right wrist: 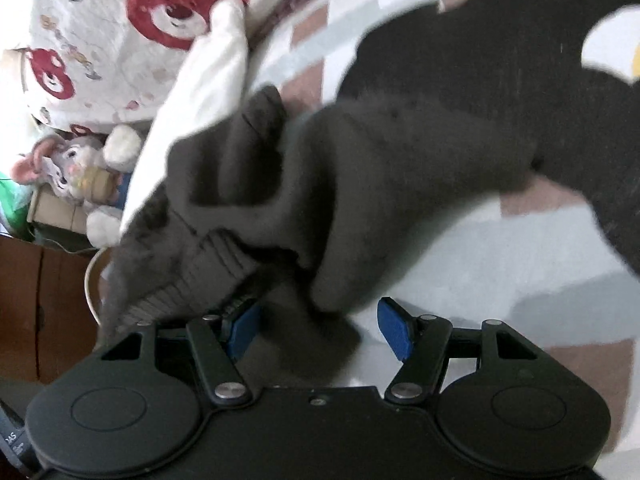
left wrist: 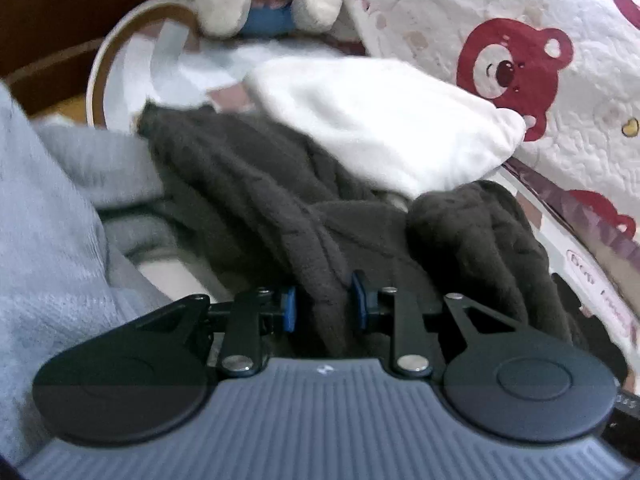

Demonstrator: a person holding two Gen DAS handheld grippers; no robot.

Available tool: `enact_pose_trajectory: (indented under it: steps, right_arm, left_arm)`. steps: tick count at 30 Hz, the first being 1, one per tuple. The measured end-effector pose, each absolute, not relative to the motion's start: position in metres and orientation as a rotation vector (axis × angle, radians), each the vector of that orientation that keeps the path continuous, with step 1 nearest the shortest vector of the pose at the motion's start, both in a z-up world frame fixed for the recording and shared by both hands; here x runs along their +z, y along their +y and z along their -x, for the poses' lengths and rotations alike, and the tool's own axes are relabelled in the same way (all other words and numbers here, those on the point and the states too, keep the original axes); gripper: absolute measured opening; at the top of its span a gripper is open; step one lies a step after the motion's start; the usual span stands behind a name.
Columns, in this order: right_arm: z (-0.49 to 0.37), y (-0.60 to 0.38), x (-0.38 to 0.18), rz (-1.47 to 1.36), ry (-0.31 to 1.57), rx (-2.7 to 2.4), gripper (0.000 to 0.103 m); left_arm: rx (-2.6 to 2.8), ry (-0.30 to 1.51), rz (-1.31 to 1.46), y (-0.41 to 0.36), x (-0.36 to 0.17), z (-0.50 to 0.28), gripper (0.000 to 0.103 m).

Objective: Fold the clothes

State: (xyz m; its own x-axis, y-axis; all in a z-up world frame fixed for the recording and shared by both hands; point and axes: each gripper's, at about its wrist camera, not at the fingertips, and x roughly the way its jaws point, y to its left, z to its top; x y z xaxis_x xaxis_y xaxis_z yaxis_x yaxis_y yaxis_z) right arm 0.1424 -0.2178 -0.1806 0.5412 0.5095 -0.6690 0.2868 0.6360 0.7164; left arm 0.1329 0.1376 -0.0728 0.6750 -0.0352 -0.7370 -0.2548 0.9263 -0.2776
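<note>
Bed (right wrist: 460, 256): my checked sheet, brown sweater (left wrist: 256, 200) bunched mid-surface, white garment (left wrist: 380, 120) beyond it by the bear quilt (left wrist: 560, 40).
Left gripper (left wrist: 323, 304): pads pinching a sweater fold.
Right gripper (right wrist: 320, 330): jaws wide apart, sweater's ribbed cuff (right wrist: 200, 276) draped over my left pad.

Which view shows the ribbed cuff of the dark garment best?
The right wrist view: the ribbed cuff lies close above the gripper's left pad. The left wrist view shows the dark garment bunched, with no cuff visible.
</note>
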Motion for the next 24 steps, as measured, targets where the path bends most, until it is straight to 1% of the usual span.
enact_pose_trajectory:
  steps: [3,4,5,6,7,8,9,10,11,12,14,16,17,18,20,21,22,23,24]
  right_arm:
    - [-0.15,-0.217,-0.186,-0.937,0.978,0.174,0.07]
    - [-0.154,-0.215,-0.187,-0.932,0.96,0.179,0.072]
    - [-0.157,-0.212,-0.187,-0.921,0.943,0.192,0.072]
    - [-0.159,-0.207,-0.187,-0.886,0.928,0.208,0.066]
    - [-0.162,-0.202,-0.187,-0.852,0.913,0.225,0.04]
    - [-0.164,-0.198,-0.187,-0.818,0.897,0.241,0.027]
    - [-0.166,-0.193,-0.187,-0.783,0.881,0.256,0.025]
    - [-0.164,-0.192,-0.181,-0.743,0.849,0.251,0.023]
    - [-0.161,-0.19,-0.17,-0.691,0.811,0.234,0.022]
    - [-0.157,-0.19,-0.157,-0.631,0.768,0.204,0.021]
    - [-0.146,-0.194,-0.13,-0.55,0.664,0.148,0.02]
    - [-0.138,-0.196,-0.114,-0.456,0.604,0.078,0.019]
    - [-0.134,-0.197,-0.106,-0.41,0.574,0.042,0.019]
    - [-0.132,-0.199,-0.103,-0.377,0.557,0.0,0.018]
    - [-0.127,-0.211,-0.097,-0.338,0.524,-0.103,0.014]
    - [-0.124,-0.218,-0.093,-0.309,0.499,-0.169,0.014]
    - [-0.121,-0.227,-0.092,-0.289,0.486,-0.204,0.014]
    - [-0.119,-0.239,-0.098,-0.394,0.501,-0.164,0.015]
    - [-0.118,-0.25,-0.105,-0.499,0.516,-0.124,0.016]
  left_arm:
    - [0.13,0.84,0.362,0.134,-0.076,-0.136,0.026]
    - [0.132,0.842,0.351,0.132,-0.076,-0.137,0.029]
    - [0.134,0.847,0.344,0.131,-0.077,-0.138,0.037]
    - [0.135,0.856,0.346,0.131,-0.078,-0.139,0.044]
    - [0.135,0.864,0.356,0.133,-0.079,-0.139,0.056]
    - [0.132,0.87,0.366,0.135,-0.079,-0.139,0.058]
    - [0.118,0.866,0.376,0.136,-0.079,-0.139,0.057]
    - [0.104,0.863,0.385,0.138,-0.079,-0.138,0.046]
    - [0.088,0.858,0.39,0.138,-0.078,-0.137,0.017]
    - [0.061,0.85,0.379,0.137,-0.076,-0.137,0.01]
    - [0.01,0.815,0.345,0.131,-0.07,-0.134,0.01]
    - [-0.017,0.77,0.35,0.128,-0.065,-0.13,0.01]
    - [-0.027,0.761,0.36,0.129,-0.064,-0.13,0.012]
    - [-0.035,0.764,0.376,0.131,-0.065,-0.131,0.014]
    - [-0.035,0.795,0.415,0.135,-0.071,-0.135,0.015]
    - [-0.033,0.811,0.435,0.137,-0.074,-0.137,0.016]
    - [-0.034,0.827,0.454,0.139,-0.077,-0.14,0.023]
    - [-0.035,0.84,0.471,0.141,-0.08,-0.141,0.034]
    - [-0.035,0.852,0.481,0.141,-0.082,-0.143,0.04]
